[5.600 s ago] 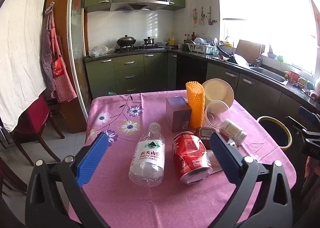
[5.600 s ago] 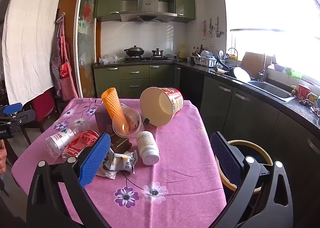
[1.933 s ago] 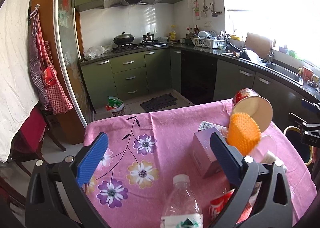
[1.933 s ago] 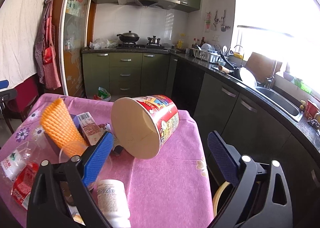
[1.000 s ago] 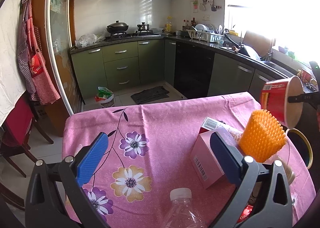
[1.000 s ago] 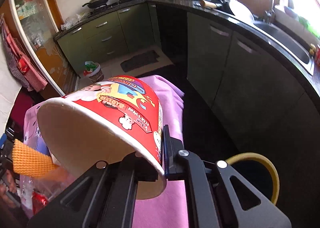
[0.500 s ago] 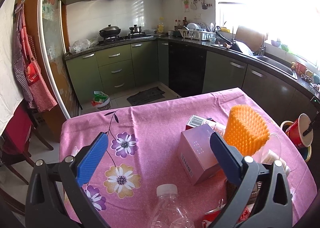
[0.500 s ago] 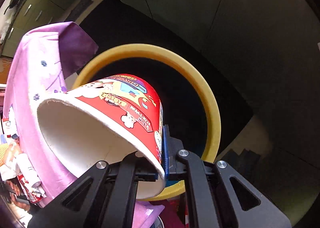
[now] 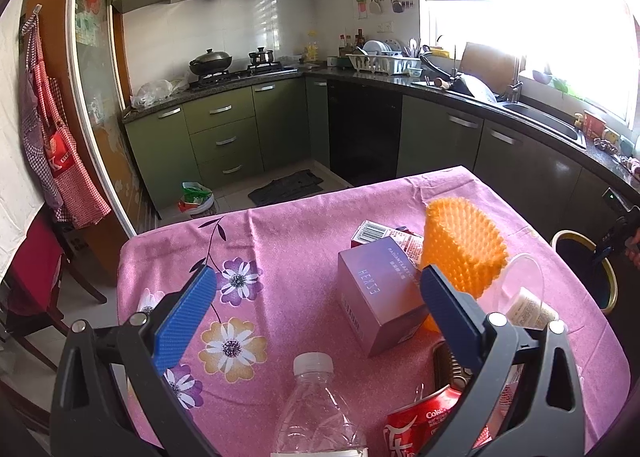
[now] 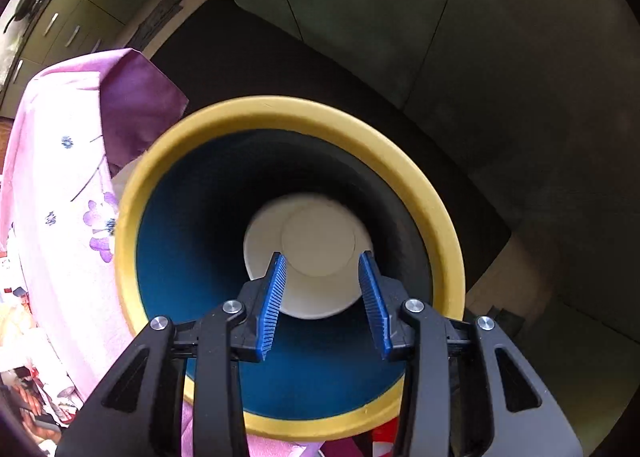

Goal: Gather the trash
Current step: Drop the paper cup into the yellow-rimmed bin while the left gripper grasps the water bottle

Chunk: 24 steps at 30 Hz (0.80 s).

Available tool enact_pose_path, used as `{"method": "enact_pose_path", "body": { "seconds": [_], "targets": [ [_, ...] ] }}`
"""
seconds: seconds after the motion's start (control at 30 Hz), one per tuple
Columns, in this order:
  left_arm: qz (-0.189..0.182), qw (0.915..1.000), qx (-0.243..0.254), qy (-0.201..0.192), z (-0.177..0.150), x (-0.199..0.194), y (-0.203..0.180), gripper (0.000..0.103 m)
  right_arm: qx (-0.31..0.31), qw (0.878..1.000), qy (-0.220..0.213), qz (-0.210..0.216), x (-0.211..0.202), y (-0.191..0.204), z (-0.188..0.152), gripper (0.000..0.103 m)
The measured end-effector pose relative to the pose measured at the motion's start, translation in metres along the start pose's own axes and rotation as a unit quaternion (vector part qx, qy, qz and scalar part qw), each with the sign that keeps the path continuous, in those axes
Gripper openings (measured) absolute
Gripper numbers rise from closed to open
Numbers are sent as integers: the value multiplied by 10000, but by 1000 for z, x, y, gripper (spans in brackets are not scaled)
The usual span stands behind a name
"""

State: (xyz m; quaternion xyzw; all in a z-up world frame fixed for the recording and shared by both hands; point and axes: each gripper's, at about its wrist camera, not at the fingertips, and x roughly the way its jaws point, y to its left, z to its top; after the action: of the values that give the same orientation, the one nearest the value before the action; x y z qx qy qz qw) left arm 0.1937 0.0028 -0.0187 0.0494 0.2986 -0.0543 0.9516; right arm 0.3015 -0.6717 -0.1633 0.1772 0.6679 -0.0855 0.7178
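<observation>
Pink flowered tablecloth [image 9: 280, 241] carries the remaining trash beneath the left gripper [image 9: 316, 297], whose jaws gape wide and empty above a clear bottle [image 9: 316, 409]. Rightward, the right gripper [image 10: 323, 257], jaws just parted and holding nothing, points into the yellow-rimmed bin [image 10: 280, 109], where the noodle cup [image 10: 316, 241] lies inside.

Pink tablecloth [image 9: 304, 241] printed with purple, white and yellow flowers. Orange spiky sleeve [image 9: 464, 249], lilac box [image 9: 380, 289], red can [image 9: 420, 425], clear bottle [image 9: 316, 417]. Yellow-rimmed bin [image 10: 288, 113], blue inside, white cup [image 10: 316, 253] within. Blue pads [image 9: 184, 317].
</observation>
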Motion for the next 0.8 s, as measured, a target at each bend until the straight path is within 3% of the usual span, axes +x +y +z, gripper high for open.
{"method": "enact_pose_path", "body": {
  "seconds": [0.17, 0.3, 0.47, 0.7, 0.8],
  "targets": [
    [-117, 9995, 65, 273, -6, -6, -3, 97, -448, 9976, -472, 247, -52, 32, -28, 39],
    [-37, 9969, 272, 733, -18, -12, -6, 97, -796, 9941, -612, 417, -70, 54, -52, 39],
    [0, 9855, 366, 1654, -42, -11, 0, 97, -1147, 9904, -578, 503, -74, 85, -60, 39],
    [208, 9700, 388, 2390, -63, -1, 15, 97, -1319, 9877, -573, 614, -67, 104, -69, 39],
    [-10, 9596, 342, 2794, -75, 12, 13, 97, -1322, 9877, -557, 621, -64, 105, -73, 39]
  ]
}}
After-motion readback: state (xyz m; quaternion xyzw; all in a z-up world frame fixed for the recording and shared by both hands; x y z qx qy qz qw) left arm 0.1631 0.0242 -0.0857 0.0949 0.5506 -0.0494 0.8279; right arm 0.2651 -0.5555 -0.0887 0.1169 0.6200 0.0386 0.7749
